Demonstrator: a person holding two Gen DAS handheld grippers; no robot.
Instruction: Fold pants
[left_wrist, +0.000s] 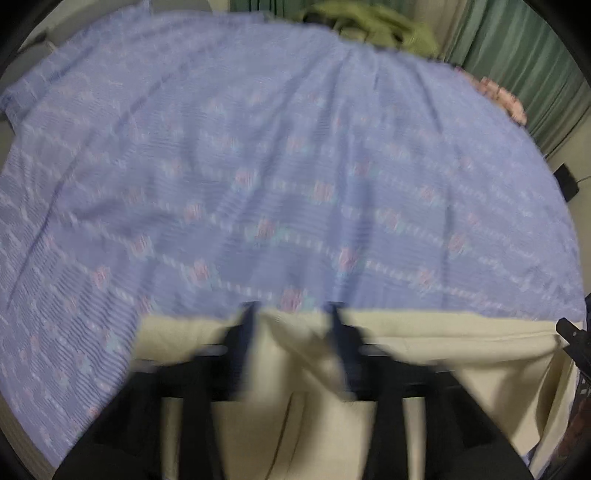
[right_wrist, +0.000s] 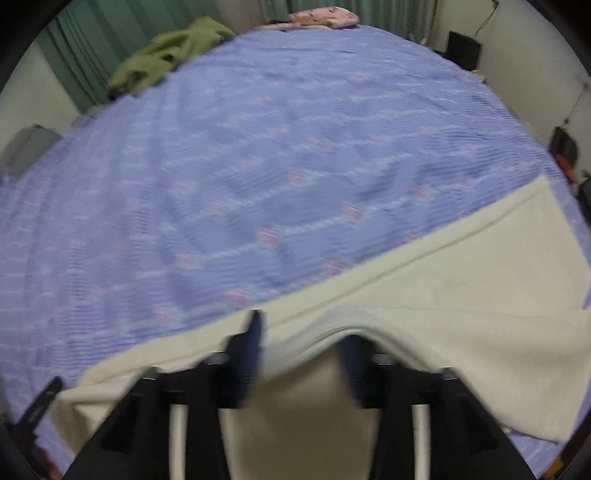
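Cream-coloured pants (left_wrist: 424, 347) are seen closest to the lens in both wrist views, spread along the near edge of a bed covered by a lilac bedspread (left_wrist: 280, 155) with a pink flower pattern.

At the left hand-held gripper (left_wrist: 293, 310), a fold of the cream fabric is seen rising between the two dark fingers (left_wrist: 248, 332), which stand well apart. Whether the cloth is actually pinched cannot be told, since the view is blurred. More of the pants is spread to the right of this gripper, where the tip of the other tool is glimpsed at the frame edge.

At the right hand-held gripper (right_wrist: 301, 328), the fingers (right_wrist: 255, 336) are likewise set apart, and a doubled edge of the pants (right_wrist: 461, 314) is draped over the right finger while the left finger lies on top of the cloth. A firm hold cannot be confirmed here either. The fabric stretches away ahead and to the right of this gripper.

Far ahead of both grippers, a crumpled olive-green garment (right_wrist: 166, 55) is seen at the far edge of the bed, with a pink patterned cloth (right_wrist: 328, 16) near it and green curtains (left_wrist: 517, 48) behind.
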